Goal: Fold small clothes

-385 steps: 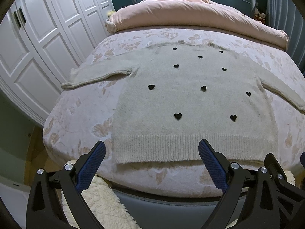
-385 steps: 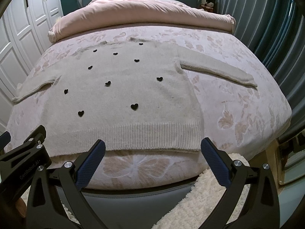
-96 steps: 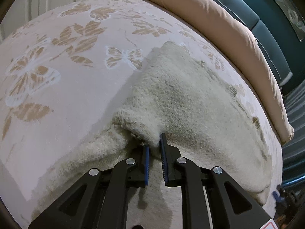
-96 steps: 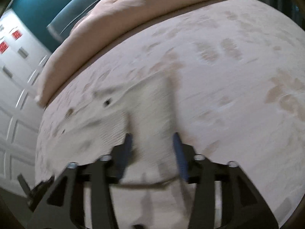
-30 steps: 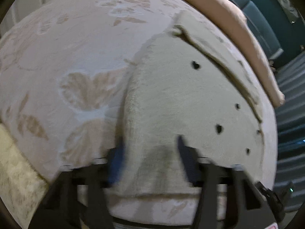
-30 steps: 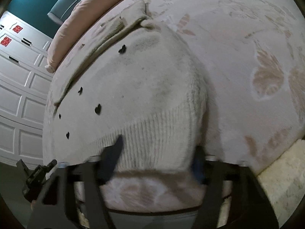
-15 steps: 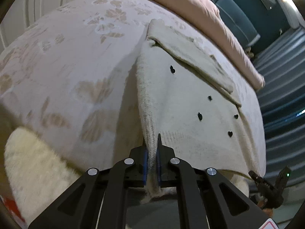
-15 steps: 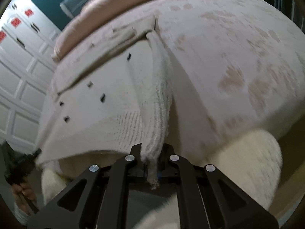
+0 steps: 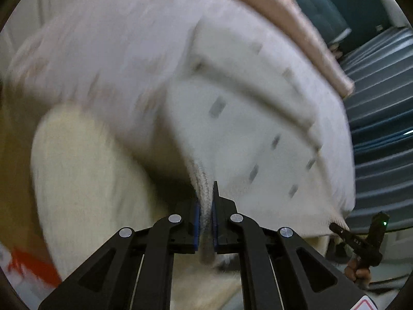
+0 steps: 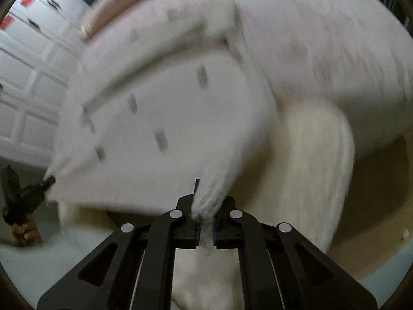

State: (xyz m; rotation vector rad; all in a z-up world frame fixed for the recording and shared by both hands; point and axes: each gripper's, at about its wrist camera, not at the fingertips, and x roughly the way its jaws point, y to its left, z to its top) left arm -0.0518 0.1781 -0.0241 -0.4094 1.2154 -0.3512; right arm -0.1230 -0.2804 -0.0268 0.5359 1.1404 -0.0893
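Left wrist view shows the left gripper point(image 9: 205, 213) and right gripper point(image 10: 206, 228) each clamped on the sweater's point(image 9: 247, 129) hem corners (sleeves folded in), best carried evenly over the bed point(image 9: 108, 51).

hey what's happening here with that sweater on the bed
A person is folding a cream sweater with small dark hearts on a bed. The left gripper and the right gripper are each shut on a bottom hem corner, lifting it off the bed. The sleeves already lie folded across the chest. The pictures are motion-blurred.
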